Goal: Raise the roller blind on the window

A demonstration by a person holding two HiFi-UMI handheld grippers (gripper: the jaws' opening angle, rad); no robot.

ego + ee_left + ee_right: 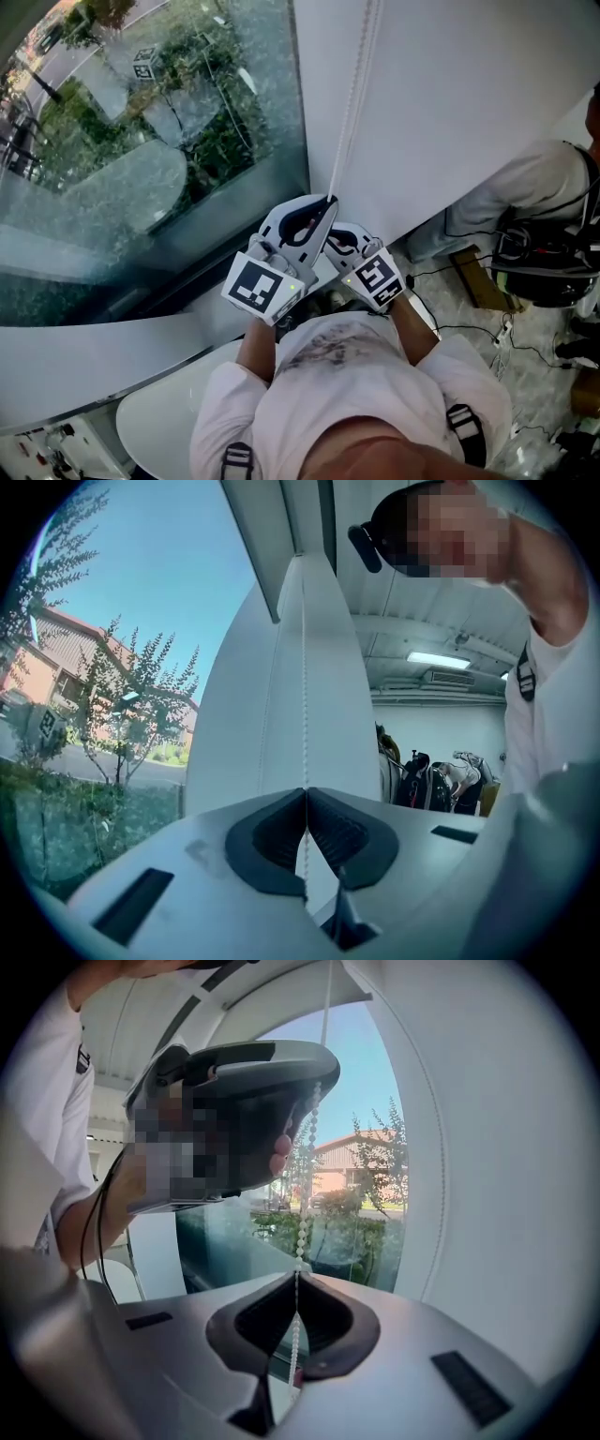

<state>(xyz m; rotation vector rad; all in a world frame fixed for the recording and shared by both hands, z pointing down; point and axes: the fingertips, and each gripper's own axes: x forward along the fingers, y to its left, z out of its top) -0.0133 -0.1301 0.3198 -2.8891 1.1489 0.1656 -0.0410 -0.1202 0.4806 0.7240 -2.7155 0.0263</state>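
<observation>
The white roller blind [450, 94] hangs down over the right part of the window [141, 141]. Its white bead chain [354, 84] runs down the blind's left edge to both grippers. My left gripper [327, 201] is the upper one and is shut on the bead chain [303, 667], which comes out between its dark pads [272, 832]. Just below it, my right gripper [339, 234] is also shut on the chain [301, 1213]. In the right gripper view, the left gripper [253, 1082] sits directly above on the same strand, with the blind [487, 1147] at the right.
The window sill [112, 361] runs below the glass, with a white rounded surface [159, 422] under it at lower left. At the right, another person's sleeve [525, 183], a dark bag [548, 267] and cables [497, 342] lie on the floor.
</observation>
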